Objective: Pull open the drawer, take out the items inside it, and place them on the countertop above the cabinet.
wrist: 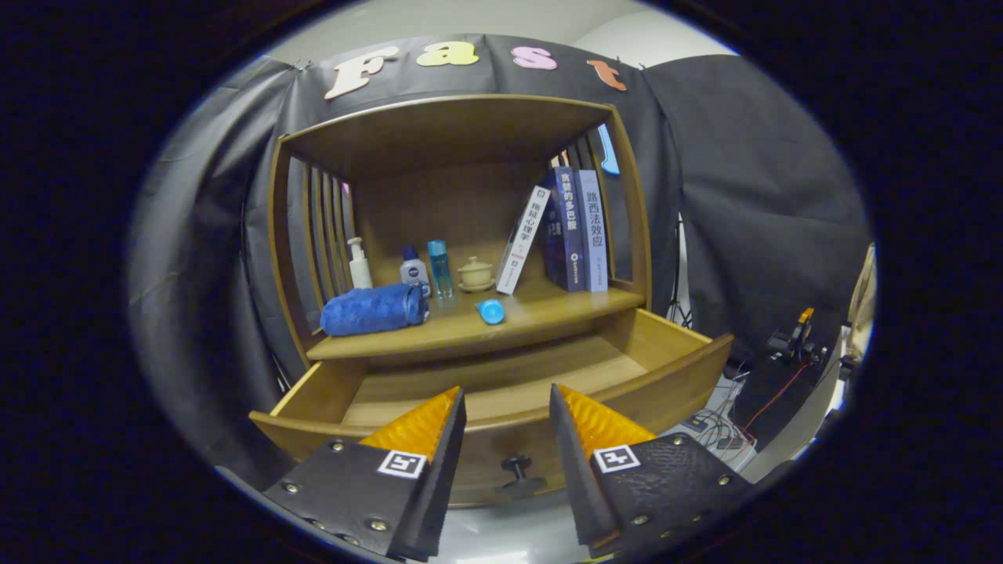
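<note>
While tongs (508,407) gape, drawer (501,384) stands pulled open.

The tool-mounted camera looks forward and slightly down, near the open drawer (501,384) and cabinet (458,235).

Beside the honey-brown wooden cabinet (627,235), black cloth (744,196) hangs. On its countertop (548,309) lie a royal-blue towel (372,309) and sky-blue cap (491,312).
</note>
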{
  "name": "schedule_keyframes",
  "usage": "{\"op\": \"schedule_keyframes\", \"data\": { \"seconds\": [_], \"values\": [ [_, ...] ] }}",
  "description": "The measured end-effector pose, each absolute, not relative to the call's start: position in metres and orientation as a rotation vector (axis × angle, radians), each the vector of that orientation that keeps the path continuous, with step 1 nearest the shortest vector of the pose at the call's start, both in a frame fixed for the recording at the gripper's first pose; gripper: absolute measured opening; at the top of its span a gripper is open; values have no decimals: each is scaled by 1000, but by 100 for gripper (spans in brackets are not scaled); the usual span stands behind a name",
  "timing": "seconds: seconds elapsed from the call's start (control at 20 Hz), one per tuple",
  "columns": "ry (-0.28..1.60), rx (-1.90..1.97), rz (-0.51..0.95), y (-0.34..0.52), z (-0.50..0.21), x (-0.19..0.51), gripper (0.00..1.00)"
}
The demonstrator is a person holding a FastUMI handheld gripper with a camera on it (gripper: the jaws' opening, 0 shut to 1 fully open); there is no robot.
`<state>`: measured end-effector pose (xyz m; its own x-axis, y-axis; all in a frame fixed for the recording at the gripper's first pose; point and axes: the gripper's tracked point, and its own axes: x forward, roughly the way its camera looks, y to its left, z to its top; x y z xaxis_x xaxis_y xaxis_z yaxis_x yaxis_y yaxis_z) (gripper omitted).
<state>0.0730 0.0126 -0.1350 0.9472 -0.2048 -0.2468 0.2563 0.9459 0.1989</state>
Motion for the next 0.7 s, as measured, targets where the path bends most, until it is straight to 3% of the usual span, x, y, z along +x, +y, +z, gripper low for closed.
{"op": "schedule_keyframes", "data": {
  "seconds": [0.7],
  "values": [
    [281, 301, -180, 37, -197, 74, 63]
  ]
}}
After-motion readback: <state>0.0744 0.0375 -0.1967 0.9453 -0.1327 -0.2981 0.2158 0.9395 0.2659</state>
